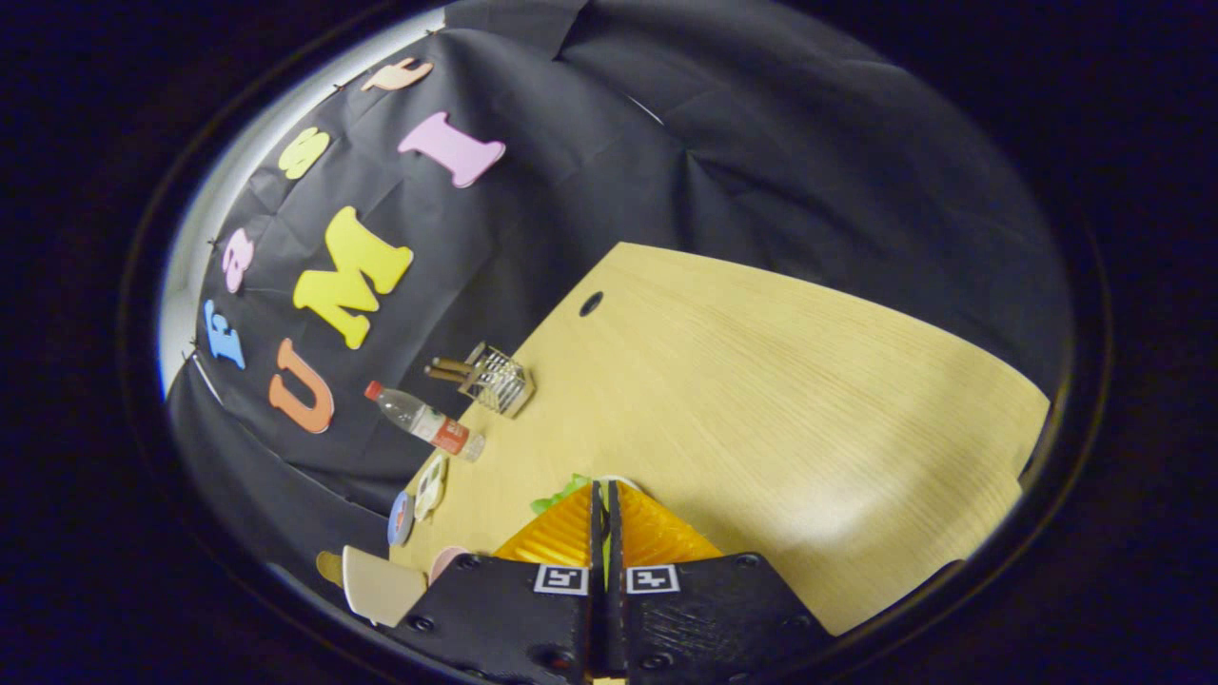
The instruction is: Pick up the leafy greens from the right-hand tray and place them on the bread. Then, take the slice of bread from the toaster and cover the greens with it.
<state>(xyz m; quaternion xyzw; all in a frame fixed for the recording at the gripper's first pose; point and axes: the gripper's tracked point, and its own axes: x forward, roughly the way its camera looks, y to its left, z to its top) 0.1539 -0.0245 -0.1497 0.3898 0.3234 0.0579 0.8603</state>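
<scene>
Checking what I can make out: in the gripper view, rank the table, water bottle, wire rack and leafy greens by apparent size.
1. table
2. water bottle and wire rack: look alike, no ranking
3. leafy greens: a sliver past the closed gripper, mostly hidden.

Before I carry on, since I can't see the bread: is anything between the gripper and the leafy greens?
No. The gripper has its fingers closed together, and the leafy greens poke out at their tips, apparently pinched. Only bare table lies beyond.
</scene>
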